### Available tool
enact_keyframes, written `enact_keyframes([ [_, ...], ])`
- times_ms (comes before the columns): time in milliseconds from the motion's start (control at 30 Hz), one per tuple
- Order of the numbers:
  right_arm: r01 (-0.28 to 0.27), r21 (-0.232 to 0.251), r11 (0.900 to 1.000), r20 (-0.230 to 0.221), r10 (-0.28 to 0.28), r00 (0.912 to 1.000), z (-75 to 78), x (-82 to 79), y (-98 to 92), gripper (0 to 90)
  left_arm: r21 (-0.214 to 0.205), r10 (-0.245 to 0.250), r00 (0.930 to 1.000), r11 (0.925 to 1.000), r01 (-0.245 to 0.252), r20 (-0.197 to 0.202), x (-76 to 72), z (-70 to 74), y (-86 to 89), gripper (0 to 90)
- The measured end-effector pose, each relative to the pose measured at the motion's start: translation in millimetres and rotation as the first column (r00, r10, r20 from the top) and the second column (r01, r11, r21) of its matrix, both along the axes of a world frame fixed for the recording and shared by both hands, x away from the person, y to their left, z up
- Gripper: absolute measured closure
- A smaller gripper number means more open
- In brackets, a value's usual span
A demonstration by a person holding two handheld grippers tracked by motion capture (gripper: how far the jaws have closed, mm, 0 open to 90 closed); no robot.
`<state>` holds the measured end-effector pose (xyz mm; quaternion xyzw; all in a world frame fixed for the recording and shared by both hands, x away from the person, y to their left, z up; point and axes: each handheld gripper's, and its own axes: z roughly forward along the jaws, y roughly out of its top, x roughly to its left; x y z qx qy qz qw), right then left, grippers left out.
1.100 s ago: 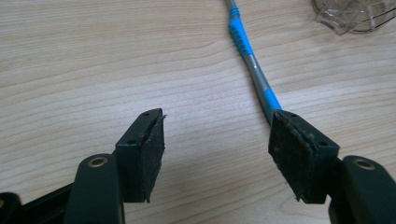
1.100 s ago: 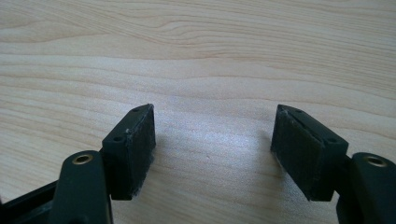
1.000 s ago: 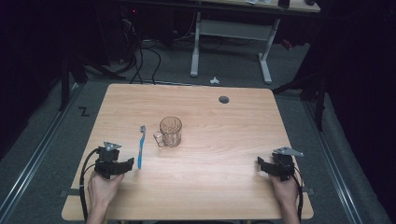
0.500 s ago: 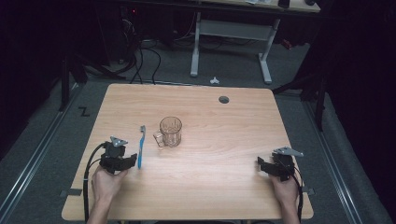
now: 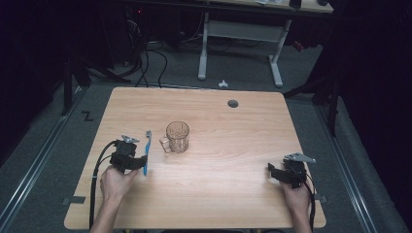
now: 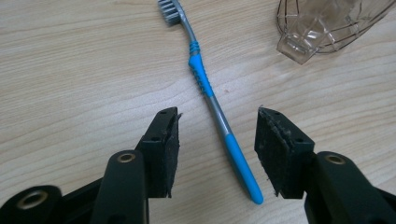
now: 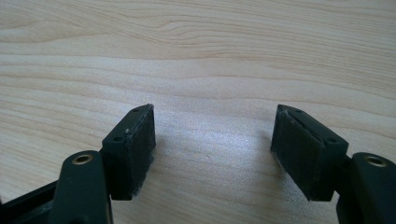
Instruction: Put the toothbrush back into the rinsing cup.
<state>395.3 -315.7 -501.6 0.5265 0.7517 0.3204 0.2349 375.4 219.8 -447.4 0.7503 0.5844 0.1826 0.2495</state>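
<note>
The left gripper (image 6: 217, 147) has just been closing; its jaws straddle the blue-and-grey plastic toothbrush (image 6: 212, 102) without touching it. The clear ribbed glass mug (image 6: 327, 23) stands beyond the jaws; no lettering seems legible. The right gripper (image 7: 212, 149) holds its jaws open over bare wooden table (image 7: 210, 56).

The toothbrush (image 5: 147, 153) lies on the table (image 5: 233, 141), left of the mug (image 5: 177, 137).

A light wooden table (image 5: 233, 145) with rounded corners stood lit in an otherwise dark room. A small round dark hole (image 5: 233, 103) sat near its far edge. The floor (image 5: 58, 160) around it was grey carpet, with metal rails (image 5: 34, 165) running along the left side. Behind the table stood a white-legged desk frame (image 5: 240, 43), and black cables (image 5: 145, 63) lay tangled on the floor at the back left. A small white object (image 5: 223, 83) lay beyond the table's far edge.
</note>
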Motion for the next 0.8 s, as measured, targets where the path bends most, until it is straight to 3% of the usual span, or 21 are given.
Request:
enact_keyframes([
  [233,0.001,0.003,1.0,0.0,-0.001,1.0,0.1,-0.1,-0.5,30.7,0.039,-0.001,0.9999,0.9992,0.002,-0.013,14.0,5.6,-8.4,49.2],
  [700,0.001,0.005,1.0,0.0,-0.001,1.0,0.0,-0.1,-0.8,30.7,0.028,-0.004,0.9993,0.9996,0.005,-0.036,34.4,10.3,-10.6,49.1],
  [800,0.002,0.006,1.0,-0.001,-0.002,1.0,0.1,-0.2,-0.7,30.7,0.058,0.003,0.9989,0.9983,-0.001,-0.047,39.8,9.5,-11.1,49.4],
])
